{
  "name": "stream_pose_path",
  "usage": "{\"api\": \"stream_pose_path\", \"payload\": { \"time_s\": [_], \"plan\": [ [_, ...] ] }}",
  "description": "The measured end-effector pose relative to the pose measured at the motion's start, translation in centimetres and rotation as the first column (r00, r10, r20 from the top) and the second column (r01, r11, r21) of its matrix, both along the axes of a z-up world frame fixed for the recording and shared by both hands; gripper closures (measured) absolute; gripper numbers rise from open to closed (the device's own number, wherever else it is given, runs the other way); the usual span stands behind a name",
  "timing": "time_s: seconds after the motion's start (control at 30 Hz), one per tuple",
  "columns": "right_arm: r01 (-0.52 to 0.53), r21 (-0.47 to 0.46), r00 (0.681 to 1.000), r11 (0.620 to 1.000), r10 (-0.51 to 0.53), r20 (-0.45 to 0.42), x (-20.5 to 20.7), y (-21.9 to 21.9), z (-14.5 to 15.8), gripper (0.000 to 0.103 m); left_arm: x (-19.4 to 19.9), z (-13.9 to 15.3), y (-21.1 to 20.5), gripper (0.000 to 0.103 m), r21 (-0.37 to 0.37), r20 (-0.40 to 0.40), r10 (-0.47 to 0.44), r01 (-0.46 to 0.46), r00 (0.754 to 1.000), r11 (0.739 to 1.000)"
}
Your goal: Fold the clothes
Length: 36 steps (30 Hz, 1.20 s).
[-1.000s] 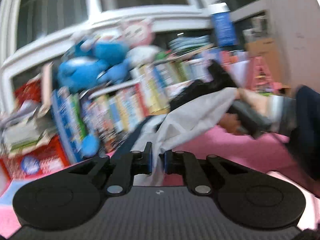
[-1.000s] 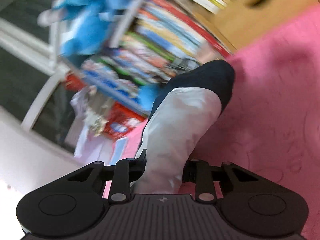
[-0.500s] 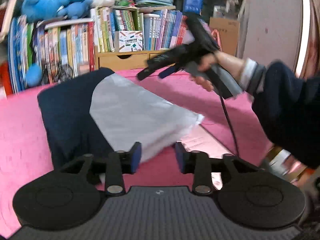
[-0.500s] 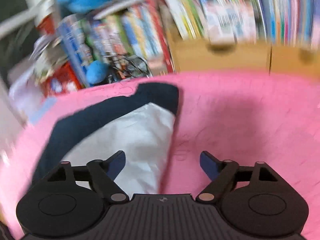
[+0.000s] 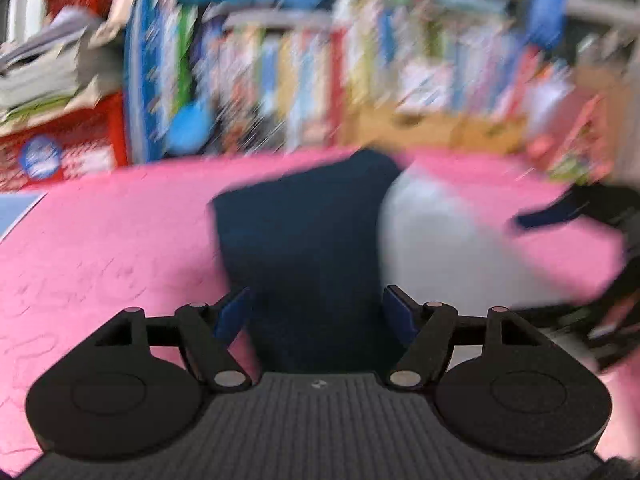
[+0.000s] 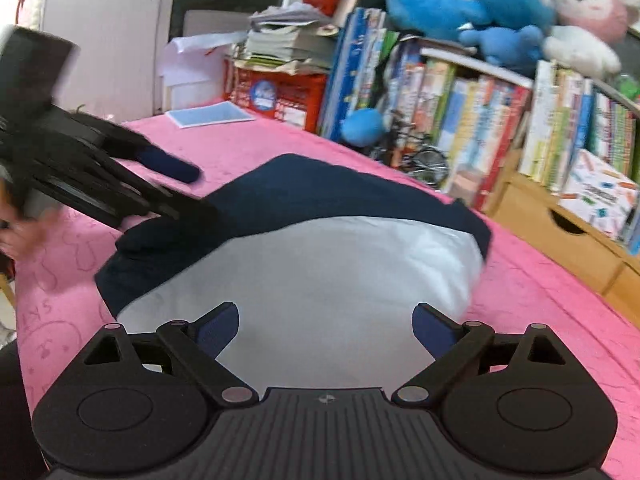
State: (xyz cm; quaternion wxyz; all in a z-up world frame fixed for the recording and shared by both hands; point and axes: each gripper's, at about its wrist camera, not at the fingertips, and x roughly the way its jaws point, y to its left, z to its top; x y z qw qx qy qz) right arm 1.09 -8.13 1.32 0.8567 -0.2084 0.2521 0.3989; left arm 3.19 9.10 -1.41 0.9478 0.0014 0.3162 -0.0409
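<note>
The right hand-held gripper has its jaws spread wide and opening further; the blue pads grip nothing, and the pale grey panel of the garment lies below and between them. The left hand-held gripper also stands with jaws parted and opening, with nothing pressed between its pads; the navy part of the garment shows in the gap beneath. In the right wrist view the left hand-held gripper appears at the left edge, over the garment's navy edge, with part of the person's hand behind it.

The garment, navy with a pale grey section folded over it, lies flat on a pink bed cover. The left wrist view is heavily blurred; fine detail there cannot be told.

Beyond the bed stands a bookshelf packed with upright books, with blue plush toys and a pink rabbit plush on top. A red crate carries stacked papers. A wooden drawer unit stands under the shelf at right.
</note>
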Motion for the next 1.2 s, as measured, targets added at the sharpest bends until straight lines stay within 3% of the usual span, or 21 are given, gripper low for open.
{"api": "stream_pose_path", "payload": {
  "time_s": [0.07, 0.13, 0.23, 0.3, 0.37, 0.43, 0.53, 0.73, 0.93, 1.1, 1.2],
  "plan": [
    [0.022, 0.023, 1.000, 1.000, -0.022, -0.009, 0.6, 1.0, -0.1, 0.007, -0.1, -1.0, 0.9, 0.028, -0.043, -0.008, 0.028, -0.028, 1.000, 0.999],
    [0.074, 0.055, 0.997, 0.996, -0.072, -0.021, 2.0, 2.0, -0.1, 0.000, -1.4, -0.3, 1.8, 0.031, -0.096, 0.033, 0.049, -0.046, 0.998, 0.994],
    [0.143, 0.105, 0.990, 0.984, -0.141, -0.024, 3.8, 4.1, 0.1, 0.000, -3.7, 2.0, 2.1, 0.028, -0.107, 0.164, 0.035, -0.017, 0.986, 0.994],
    [0.150, 0.146, 0.989, 0.978, -0.149, -0.022, 4.9, 5.3, 0.2, 0.000, -4.4, 3.1, 1.7, 0.025, -0.065, 0.208, 0.004, 0.010, 0.978, 0.998],
    [0.143, 0.174, 0.990, 0.974, -0.142, -0.021, 6.0, 6.5, 0.0, 0.000, -4.4, 2.9, 1.2, 0.024, 0.034, 0.200, 0.027, -0.034, 0.979, 0.999],
    [0.128, 0.116, 0.991, 0.985, -0.124, -0.044, 7.7, 7.8, -1.2, 0.000, -4.0, 1.9, 1.1, 0.024, 0.075, 0.170, 0.028, -0.041, 0.985, 0.996],
    [0.118, 0.035, 0.993, 0.992, -0.117, -0.026, 8.9, 8.9, -3.5, 0.000, -3.9, 0.4, 1.8, 0.024, 0.043, 0.127, 0.037, -0.043, 0.991, 0.998],
    [0.118, 0.017, 0.992, 0.993, -0.119, 0.036, 8.2, 9.1, -4.1, 0.000, -4.1, 0.6, 2.4, 0.022, -0.054, 0.142, 0.057, -0.049, 0.988, 0.997],
    [0.137, -0.010, 0.989, 0.990, -0.137, 0.056, 7.9, 9.4, -4.3, 0.000, -3.7, -0.3, 1.2, 0.019, -0.026, 0.131, 0.035, -0.032, 0.991, 0.999],
    [0.142, -0.025, 0.987, 0.990, -0.140, 0.075, 7.7, 9.6, -4.4, 0.000, -3.5, -0.4, 1.8, 0.019, -0.079, 0.112, 0.047, -0.038, 0.993, 0.996],
    [0.143, -0.021, 0.988, 0.989, -0.141, 0.067, 7.8, 9.5, -4.4, 0.000, -3.6, -0.5, 1.6, 0.019, -0.066, 0.131, 0.041, -0.033, 0.991, 0.997]
  ]
}}
